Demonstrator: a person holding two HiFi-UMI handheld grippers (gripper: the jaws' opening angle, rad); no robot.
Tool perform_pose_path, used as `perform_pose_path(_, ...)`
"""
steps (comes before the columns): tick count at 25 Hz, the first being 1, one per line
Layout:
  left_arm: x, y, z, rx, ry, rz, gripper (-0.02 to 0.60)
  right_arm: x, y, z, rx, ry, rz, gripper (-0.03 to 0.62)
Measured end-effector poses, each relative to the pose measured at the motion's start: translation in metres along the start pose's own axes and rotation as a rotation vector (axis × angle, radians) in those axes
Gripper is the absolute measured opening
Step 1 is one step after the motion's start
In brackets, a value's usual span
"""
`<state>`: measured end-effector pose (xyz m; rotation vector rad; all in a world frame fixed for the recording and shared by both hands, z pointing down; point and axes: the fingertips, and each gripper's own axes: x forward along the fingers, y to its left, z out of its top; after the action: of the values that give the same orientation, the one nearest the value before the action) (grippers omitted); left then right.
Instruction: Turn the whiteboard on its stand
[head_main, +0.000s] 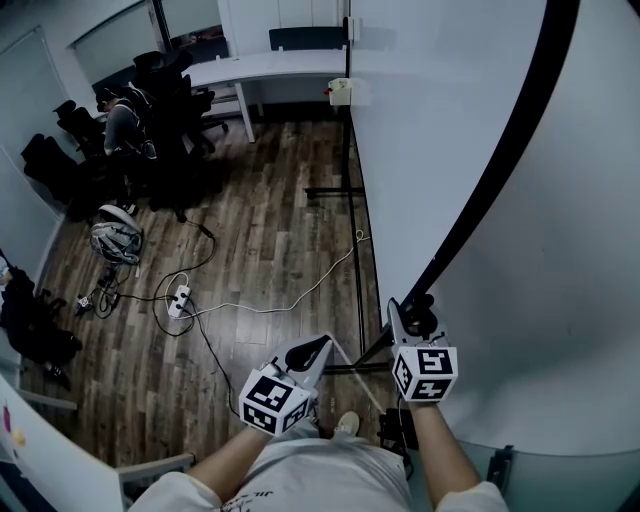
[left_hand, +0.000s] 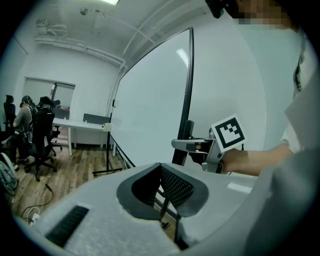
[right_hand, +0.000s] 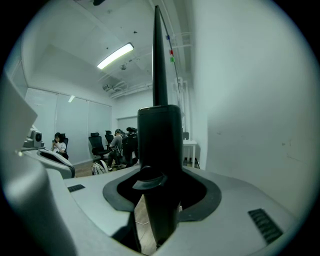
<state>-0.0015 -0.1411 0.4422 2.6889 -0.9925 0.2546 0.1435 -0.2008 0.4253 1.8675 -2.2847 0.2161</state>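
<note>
The big whiteboard (head_main: 450, 120) stands on a black floor stand (head_main: 345, 190) at my right. Its black side frame (head_main: 500, 160) runs down to my right gripper (head_main: 405, 315). In the right gripper view the black frame bar (right_hand: 160, 150) fills the gap of the right gripper (right_hand: 157, 185), and both jaws press on it. My left gripper (head_main: 318, 348) hovers low and left of the frame, touching nothing. Its jaws meet at the tips (left_hand: 161, 167) with nothing between them. The left gripper view shows the board face (left_hand: 150, 100) and the right gripper (left_hand: 182, 145) on the frame (left_hand: 187, 100).
A white wall (head_main: 580, 250) lies right of the frame. On the wooden floor are a power strip (head_main: 180, 298) with cables and a helmet (head_main: 117, 238). A person (head_main: 125, 120) sits among office chairs by a white desk (head_main: 270, 68). My shoe (head_main: 347, 422) is near the stand's foot.
</note>
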Motion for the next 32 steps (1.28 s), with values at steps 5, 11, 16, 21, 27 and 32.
perform_pose_path(5, -0.001, 0.002, -0.003, -0.002, 0.003, 0.006, 0.009, -0.006, -0.001, -0.005, 0.006, 0.003, -0.002, 0.196)
perform_pose_path(11, -0.002, -0.003, -0.006, -0.006, 0.01, -0.004, 0.009, -0.03, -0.001, -0.007, 0.042, -0.001, -0.023, 0.198)
perform_pose_path(16, 0.001, -0.01, -0.006, -0.002, 0.011, -0.025, 0.009, -0.048, 0.002, -0.014, 0.075, 0.008, -0.032, 0.196)
perform_pose_path(21, -0.001, -0.016, -0.004, 0.001, 0.003, -0.033, 0.009, -0.063, 0.013, -0.024, 0.077, 0.034, -0.035, 0.124)
perform_pose_path(27, -0.001, -0.018, 0.0, 0.005, -0.003, -0.03, 0.009, -0.072, 0.027, -0.028, 0.094, 0.042, -0.028, 0.023)
perform_pose_path(32, -0.007, -0.021, 0.004, 0.001, -0.022, -0.018, 0.009, -0.076, 0.04, -0.03, 0.107, 0.048, 0.016, 0.008)
